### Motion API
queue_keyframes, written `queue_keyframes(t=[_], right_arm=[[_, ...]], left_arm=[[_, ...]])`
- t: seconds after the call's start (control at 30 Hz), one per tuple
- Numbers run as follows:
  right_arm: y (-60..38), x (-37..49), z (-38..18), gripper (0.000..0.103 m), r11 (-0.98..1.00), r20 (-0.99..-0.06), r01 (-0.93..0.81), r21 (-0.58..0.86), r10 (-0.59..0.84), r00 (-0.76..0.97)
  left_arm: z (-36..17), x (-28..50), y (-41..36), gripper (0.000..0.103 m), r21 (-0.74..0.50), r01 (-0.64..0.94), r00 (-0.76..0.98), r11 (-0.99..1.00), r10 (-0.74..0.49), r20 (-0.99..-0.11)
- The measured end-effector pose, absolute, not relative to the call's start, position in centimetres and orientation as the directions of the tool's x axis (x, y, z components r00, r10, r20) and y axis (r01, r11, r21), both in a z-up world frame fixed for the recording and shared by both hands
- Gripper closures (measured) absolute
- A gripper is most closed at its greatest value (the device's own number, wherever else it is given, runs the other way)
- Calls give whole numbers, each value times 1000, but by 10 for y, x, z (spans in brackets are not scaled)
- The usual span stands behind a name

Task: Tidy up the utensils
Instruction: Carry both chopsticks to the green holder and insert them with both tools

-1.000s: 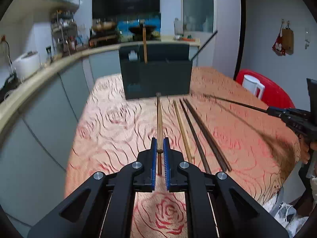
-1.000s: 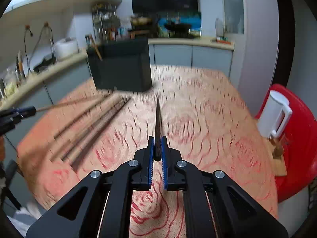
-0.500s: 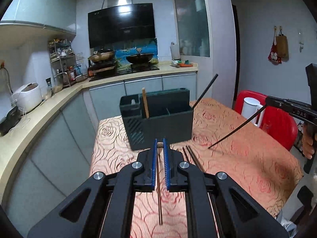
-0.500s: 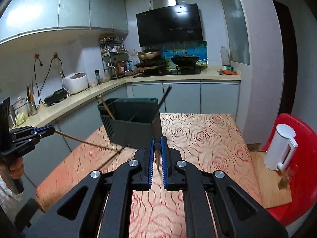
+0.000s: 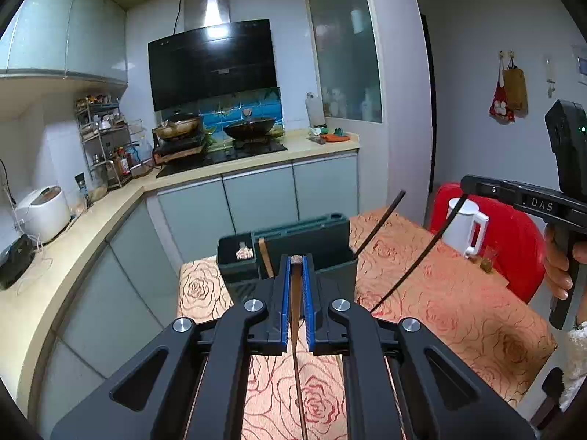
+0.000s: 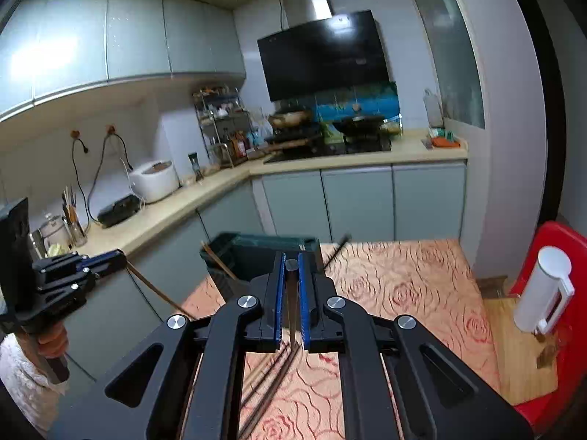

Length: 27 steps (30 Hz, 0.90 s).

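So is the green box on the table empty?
Not empty. The green box already has a brown chopstick and a black chopstick sticking up out of it.

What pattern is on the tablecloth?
Red rose outlines on an orange-peach tablecloth, clearest in the left wrist view.

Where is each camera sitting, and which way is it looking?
Left wrist view: it sits on the left gripper, which pinches a brown chopstick, and looks over the table toward the stove; the right gripper and a hand show at the right edge.
Right wrist view: it sits on the right gripper, which pinches a dark chopstick, facing the same kitchen; the left gripper shows at the left edge.
Both show the utensil box, the white jug and the range hood.
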State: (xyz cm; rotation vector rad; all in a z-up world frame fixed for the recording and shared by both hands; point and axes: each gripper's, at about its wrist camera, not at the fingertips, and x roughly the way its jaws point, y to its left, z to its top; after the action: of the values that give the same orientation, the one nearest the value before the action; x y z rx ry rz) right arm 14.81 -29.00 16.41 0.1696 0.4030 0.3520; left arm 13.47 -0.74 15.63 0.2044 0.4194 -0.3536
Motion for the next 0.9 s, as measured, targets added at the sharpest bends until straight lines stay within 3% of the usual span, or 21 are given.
queue_keyframes(t=[0.63, 0.9], right_arm=[[-284, 188, 233, 95, 937, -237, -277, 211, 324, 916], [-272, 223, 220, 95, 956, -270, -230, 184, 274, 923]], left_arm=[[261, 174, -33, 97, 91, 331, 909, 939, -292, -298], [240, 227, -41, 97, 50, 274, 911, 960, -243, -332]])
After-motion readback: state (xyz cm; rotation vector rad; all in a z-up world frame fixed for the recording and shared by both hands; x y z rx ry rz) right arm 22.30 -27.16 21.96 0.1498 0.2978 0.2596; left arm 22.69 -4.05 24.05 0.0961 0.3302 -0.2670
